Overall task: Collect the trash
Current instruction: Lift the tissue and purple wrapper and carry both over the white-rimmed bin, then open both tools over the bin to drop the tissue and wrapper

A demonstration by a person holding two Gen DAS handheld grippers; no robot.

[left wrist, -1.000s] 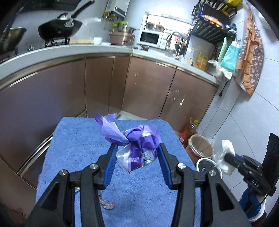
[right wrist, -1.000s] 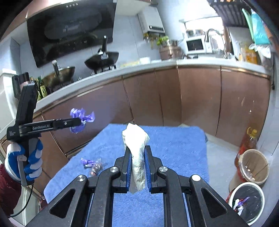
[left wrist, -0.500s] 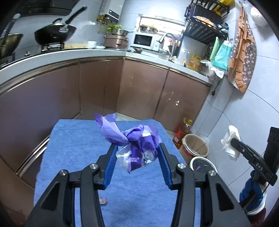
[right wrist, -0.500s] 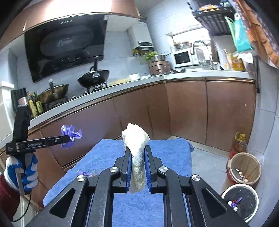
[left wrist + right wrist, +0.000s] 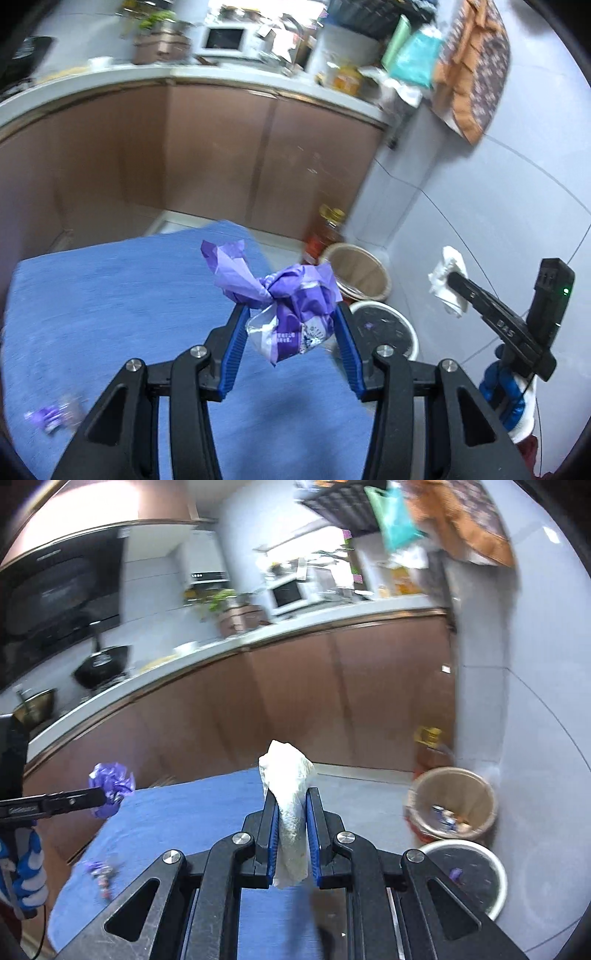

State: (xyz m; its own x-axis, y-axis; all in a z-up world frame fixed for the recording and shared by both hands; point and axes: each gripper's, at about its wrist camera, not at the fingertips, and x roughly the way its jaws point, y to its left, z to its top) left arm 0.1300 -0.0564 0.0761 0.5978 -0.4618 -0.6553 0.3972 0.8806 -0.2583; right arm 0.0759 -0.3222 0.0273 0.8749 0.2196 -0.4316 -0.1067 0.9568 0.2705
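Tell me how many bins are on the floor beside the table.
2. A tan wastebasket with trash inside stands by the wall, and a white-rimmed bin with a black liner sits just in front of it. Others may be hidden out of view.

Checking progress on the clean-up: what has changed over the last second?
Both grippers have swung right, toward the bins on the floor. Nothing was let go: the left gripper still holds the purple wrapper, the right gripper the white tissue. One small wrapper stays on the blue towel.
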